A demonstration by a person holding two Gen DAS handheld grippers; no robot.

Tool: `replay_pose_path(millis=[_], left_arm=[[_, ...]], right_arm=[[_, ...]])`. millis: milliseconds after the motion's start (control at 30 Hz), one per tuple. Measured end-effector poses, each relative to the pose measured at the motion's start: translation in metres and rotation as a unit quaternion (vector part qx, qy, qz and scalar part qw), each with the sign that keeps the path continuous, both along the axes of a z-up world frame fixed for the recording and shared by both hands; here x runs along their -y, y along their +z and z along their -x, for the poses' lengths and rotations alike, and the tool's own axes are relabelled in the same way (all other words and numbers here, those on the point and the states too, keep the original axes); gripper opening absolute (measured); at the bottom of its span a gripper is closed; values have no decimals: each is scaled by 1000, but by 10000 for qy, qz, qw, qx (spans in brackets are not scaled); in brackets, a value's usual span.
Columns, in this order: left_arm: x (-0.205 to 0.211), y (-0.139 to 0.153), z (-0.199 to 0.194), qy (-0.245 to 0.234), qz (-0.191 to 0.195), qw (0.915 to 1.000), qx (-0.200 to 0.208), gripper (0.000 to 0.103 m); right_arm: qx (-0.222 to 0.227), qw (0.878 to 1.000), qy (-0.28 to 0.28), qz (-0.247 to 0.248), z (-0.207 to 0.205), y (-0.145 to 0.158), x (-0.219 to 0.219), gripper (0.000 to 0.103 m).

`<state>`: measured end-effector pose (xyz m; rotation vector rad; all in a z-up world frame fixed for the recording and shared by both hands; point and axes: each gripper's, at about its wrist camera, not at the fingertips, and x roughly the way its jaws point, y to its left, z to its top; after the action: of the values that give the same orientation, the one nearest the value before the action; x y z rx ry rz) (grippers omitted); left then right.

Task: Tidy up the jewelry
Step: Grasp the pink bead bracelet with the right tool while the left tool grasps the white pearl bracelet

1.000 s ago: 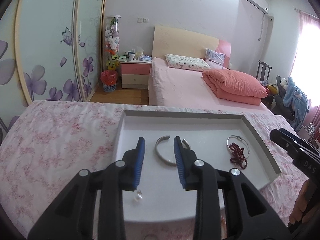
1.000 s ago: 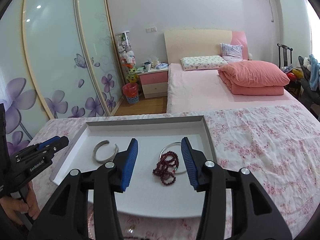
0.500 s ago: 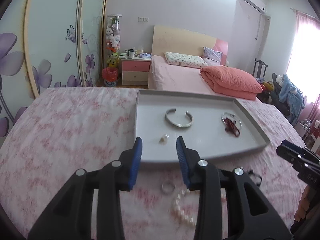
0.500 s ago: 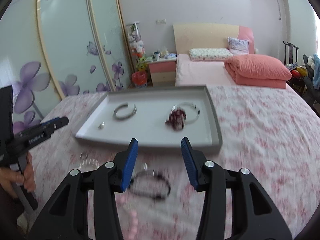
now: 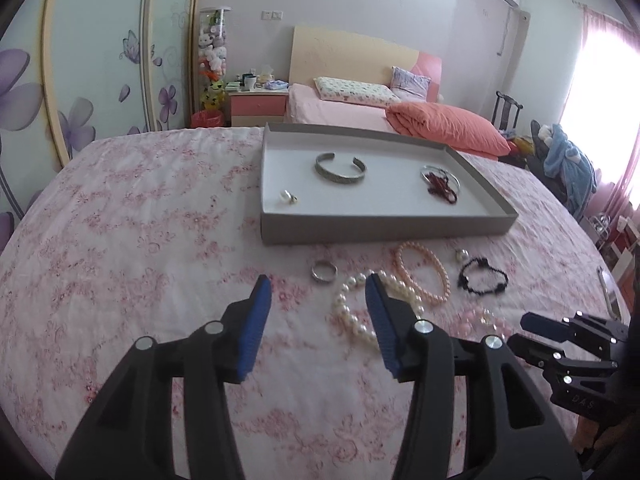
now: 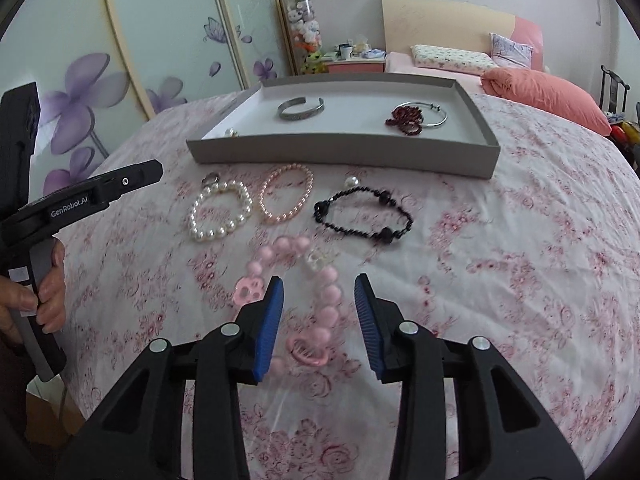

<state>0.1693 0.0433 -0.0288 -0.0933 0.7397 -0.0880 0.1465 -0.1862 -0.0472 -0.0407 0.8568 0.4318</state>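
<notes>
Right wrist view: the right hand-held gripper point(image 6: 319, 286) hangs low over the flower-print bed cover point(image 6: 520, 260) with its blue pads spread and pressing on nothing. Its jaws have just been closing, and the near end of the chunky pink bead bracelet point(image 6: 316, 300) lies between them on the cloth. That bracelet's long axis runs away from the gripper, roughly in line with its fingers, so the pads straddle it across its narrow width. It looks like the likeliest next pick, and the right hand is clearly the nearer one.

In the left wrist view, the left hand-held gripper point(image 5: 318, 290) is also spread and empty; its jaws have just been opening. The white pearl bracelet point(image 5: 372, 304) lies just ahead, partly behind the right-side finger, with a small silver ring point(image 5: 324, 271) beyond the gap.

Further off lie a thin pink pearl bracelet point(image 6: 286, 199) and a black bead bracelet point(image 6: 364, 215), both still on the cover. The grey tray point(image 6: 344, 150) beyond them already holds a silver cuff point(image 6: 301, 109), a dark red bead strand point(image 6: 405, 120) and a small pearl piece point(image 5: 289, 197).
</notes>
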Motion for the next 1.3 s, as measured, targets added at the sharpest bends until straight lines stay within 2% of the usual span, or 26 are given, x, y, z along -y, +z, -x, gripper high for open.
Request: replay_pose_path(millis=[200, 333, 400, 500, 667, 767, 867, 1133, 1300], left_arm=[[10, -10, 2, -104, -124, 9998, -132, 52], [16, -16, -1, -139, -192, 9994, -265, 52], [20, -20, -3, -152, -222, 9991, -337, 52], [26, -24, -6, -184, -272, 9986, -414, 52], [35, -32, -14, -215, -294, 9976, -596, 52], [39, -36, -21, -149, -276, 9970, -712, 51], [39, -38, -26, -27, -249, 9966, -785, 46], [38, -38, -27, 130, -279, 9962, -820, 21], [39, -38, -24, 106, -343, 9958, -841, 19]], right_arm=[[-143, 9998, -38, 132, -1, -10, -1, 30], [2, 9992, -65, 389, 2, -11, -7, 17], [33, 9991, -70, 425, 3, -10, -6, 14], [74, 9982, -237, 539, 2, -9, 1, 14], [-10, 9959, -781, 453, -9, -7, 32, 14], [-22, 9955, -847, 428, -10, -8, 37, 14], [-13, 9957, -815, 438, -10, -8, 36, 14], [-49, 9960, -812, 365, -11, -7, 38, 14], [-61, 9961, -785, 395, -11, -8, 37, 14]])
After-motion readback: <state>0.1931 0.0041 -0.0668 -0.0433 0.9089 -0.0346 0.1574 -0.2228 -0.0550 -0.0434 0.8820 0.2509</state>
